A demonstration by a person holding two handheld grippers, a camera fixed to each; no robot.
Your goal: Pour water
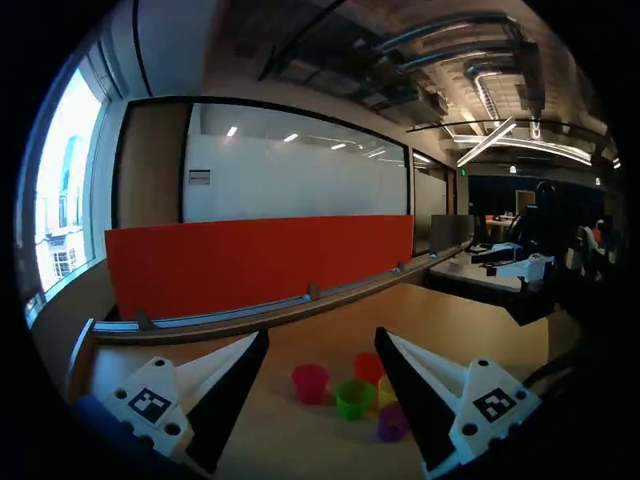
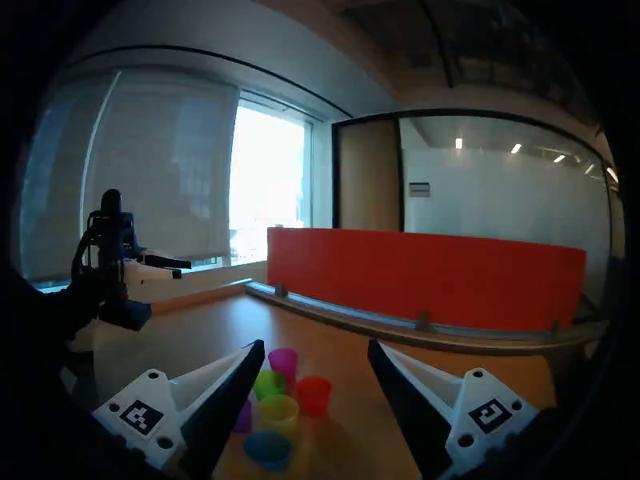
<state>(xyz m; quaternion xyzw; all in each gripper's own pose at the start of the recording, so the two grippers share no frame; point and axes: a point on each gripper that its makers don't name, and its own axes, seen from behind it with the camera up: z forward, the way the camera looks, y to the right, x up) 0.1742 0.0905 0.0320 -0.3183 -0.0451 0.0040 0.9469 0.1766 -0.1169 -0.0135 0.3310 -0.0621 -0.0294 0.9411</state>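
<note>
Seemingly upright cups (image 1: 354, 398) — mouths up

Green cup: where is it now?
Left gripper view: the green cup sits on the desk, pink cup to its left, yellow cup to its right.

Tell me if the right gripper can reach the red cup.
Probably yes: the right gripper is open, and the red cup stands between its fingers, nothing in front, though the yellow cup crowds one side.
</note>
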